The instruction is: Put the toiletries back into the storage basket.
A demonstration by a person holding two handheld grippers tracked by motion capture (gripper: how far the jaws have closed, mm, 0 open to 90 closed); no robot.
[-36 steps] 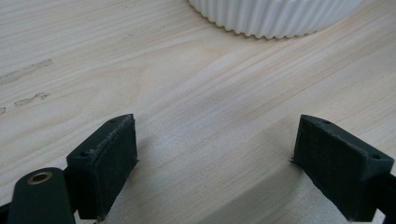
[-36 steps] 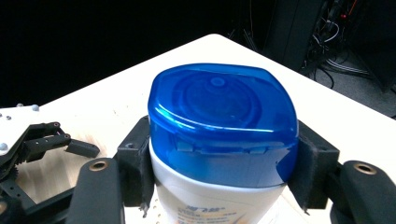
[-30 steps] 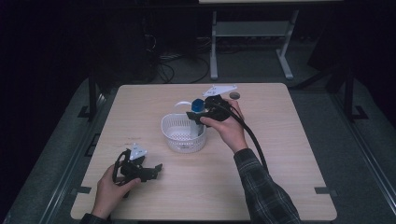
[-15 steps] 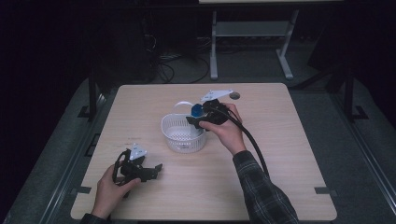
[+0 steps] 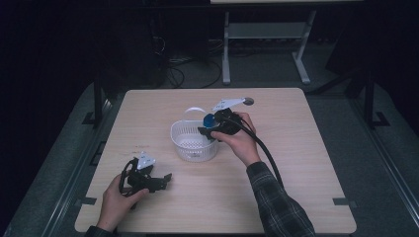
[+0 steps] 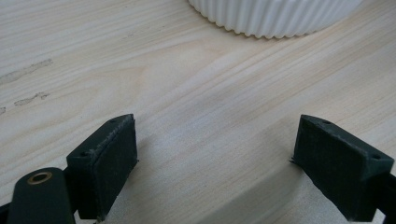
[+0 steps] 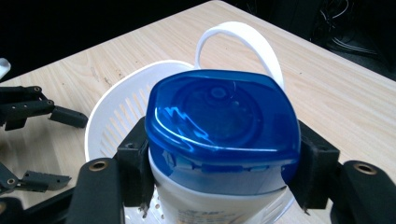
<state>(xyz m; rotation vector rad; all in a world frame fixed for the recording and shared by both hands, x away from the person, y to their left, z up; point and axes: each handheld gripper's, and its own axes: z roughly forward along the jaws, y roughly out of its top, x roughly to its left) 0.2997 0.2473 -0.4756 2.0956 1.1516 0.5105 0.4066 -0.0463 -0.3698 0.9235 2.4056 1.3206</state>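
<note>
Right gripper view gives the closest look at the work: the right gripper (image 7: 219,182) has its two black jaws clamped on either side of a white container with a blue lid (image 7: 223,123), gripping just under the lid so the body hangs below. The container is held above the white basket (image 7: 112,121), whose slotted wall and arched handle (image 7: 238,39) lie behind and beneath it. Judging by that placement, the container is being carried over the rim to go down inside, and the grip high on its sides leaves the bottom free to settle in the basket.

From the high view, the basket (image 5: 193,143) sits near the middle of the wooden table (image 5: 306,163), with the right gripper (image 5: 210,129) at its far right rim and the blue lid (image 5: 209,119) showing just above the rim. That view does not reveal how the pads meet the container; the right gripper view does.

At the near left of the table, the left gripper (image 5: 165,178) rests low in the person's hand, well apart from the basket, seemingly parked while the other hand works. The left gripper view shows what the high view cannot: its pads (image 6: 109,161) stand wide apart with bare tabletop between them, and the ribbed base of the basket (image 6: 275,16) at the far edge.
</note>
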